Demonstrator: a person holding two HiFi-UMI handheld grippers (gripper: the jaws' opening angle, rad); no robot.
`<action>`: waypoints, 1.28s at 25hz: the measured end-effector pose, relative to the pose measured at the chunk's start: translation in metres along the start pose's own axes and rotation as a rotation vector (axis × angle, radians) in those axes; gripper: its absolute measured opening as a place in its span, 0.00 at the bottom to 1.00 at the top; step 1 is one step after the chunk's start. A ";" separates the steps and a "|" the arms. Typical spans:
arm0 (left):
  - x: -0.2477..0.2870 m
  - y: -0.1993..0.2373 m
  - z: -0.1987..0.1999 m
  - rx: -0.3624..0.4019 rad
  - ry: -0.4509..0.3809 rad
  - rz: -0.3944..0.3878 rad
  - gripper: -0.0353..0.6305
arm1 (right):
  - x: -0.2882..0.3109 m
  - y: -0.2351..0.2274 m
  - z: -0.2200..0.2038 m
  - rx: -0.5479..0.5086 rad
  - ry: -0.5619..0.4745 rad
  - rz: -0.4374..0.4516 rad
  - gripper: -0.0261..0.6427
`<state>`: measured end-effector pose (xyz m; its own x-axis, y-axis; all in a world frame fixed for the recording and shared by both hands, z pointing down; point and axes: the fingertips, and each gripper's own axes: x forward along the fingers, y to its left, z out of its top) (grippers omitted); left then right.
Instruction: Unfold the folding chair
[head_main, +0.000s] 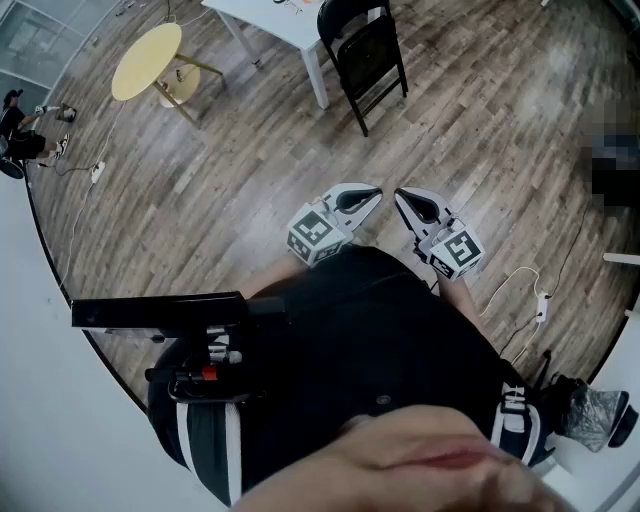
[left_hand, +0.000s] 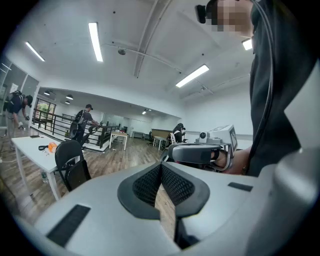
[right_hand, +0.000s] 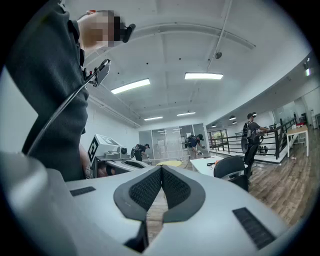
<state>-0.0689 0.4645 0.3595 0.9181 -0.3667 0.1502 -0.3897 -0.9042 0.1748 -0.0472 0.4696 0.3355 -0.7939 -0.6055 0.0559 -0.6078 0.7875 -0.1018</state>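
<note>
The black folding chair (head_main: 365, 50) stands folded far across the wooden floor, leaning against a white table (head_main: 300, 25). It also shows in the left gripper view as the chair (left_hand: 72, 165) at the left, and in the right gripper view as the chair (right_hand: 236, 171) at the right. My left gripper (head_main: 376, 194) and right gripper (head_main: 399, 196) hang close to my body, tips almost meeting, well short of the chair. Both are shut with nothing between the pads. The left gripper's tip (left_hand: 161, 166) points level into the room, as does the right gripper's tip (right_hand: 161, 169).
A round yellow side table (head_main: 148, 60) stands to the left of the white table. A white cable with a power strip (head_main: 541, 300) lies on the floor at the right. Several people (left_hand: 82, 120) stand far off by a black railing. Wooden floor lies between me and the chair.
</note>
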 end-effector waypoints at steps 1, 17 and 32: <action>0.000 0.000 -0.001 0.000 0.000 0.001 0.06 | 0.000 0.000 -0.001 0.001 0.001 -0.002 0.05; -0.012 0.018 -0.005 -0.023 -0.007 0.038 0.06 | 0.010 -0.005 -0.010 0.068 -0.012 -0.010 0.05; -0.020 0.123 0.016 -0.043 -0.014 0.035 0.06 | 0.101 -0.055 0.001 0.086 0.022 -0.059 0.05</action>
<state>-0.1338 0.3574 0.3620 0.9046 -0.4014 0.1434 -0.4242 -0.8805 0.2114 -0.0940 0.3655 0.3459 -0.7576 -0.6470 0.0862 -0.6504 0.7373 -0.1825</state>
